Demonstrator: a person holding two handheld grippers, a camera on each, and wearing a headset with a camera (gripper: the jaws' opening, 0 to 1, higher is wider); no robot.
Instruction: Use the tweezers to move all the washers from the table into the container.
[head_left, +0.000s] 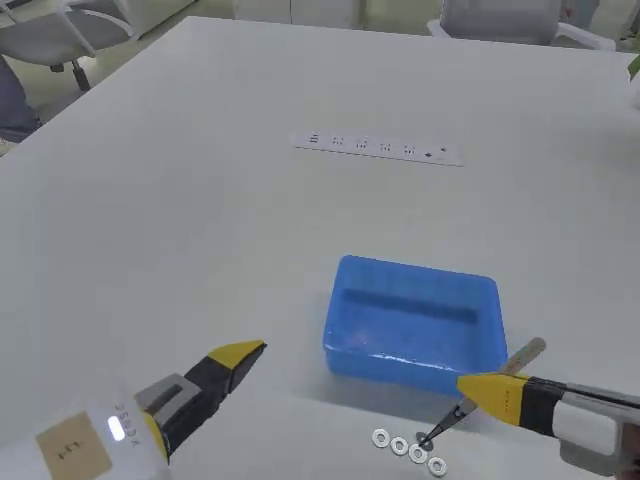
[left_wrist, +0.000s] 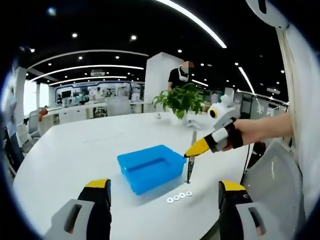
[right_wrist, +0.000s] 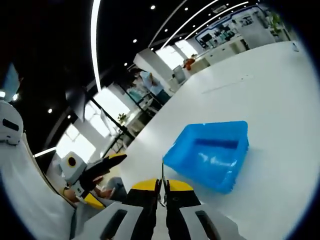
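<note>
Several small metal washers (head_left: 409, 451) lie in a short row on the white table, just in front of the blue container (head_left: 415, 325). My right gripper (head_left: 472, 385) is shut on the tweezers (head_left: 450, 418), whose tips point down onto the row of washers. From the left gripper view, the tweezers (left_wrist: 191, 162) stand almost upright over the washers (left_wrist: 179, 196) beside the container (left_wrist: 150, 167). My left gripper (head_left: 235, 358) hovers to the left of the container, jaws wide open and holding nothing. In the right gripper view the jaws (right_wrist: 161, 189) pinch the tweezers, with the container (right_wrist: 212, 155) ahead.
A white power strip (head_left: 378, 148) lies flat farther back on the table (head_left: 200, 220). Office chairs (head_left: 60, 35) stand beyond the far edges. A potted plant (left_wrist: 181, 100) sits at the table's far side, with a person standing behind it.
</note>
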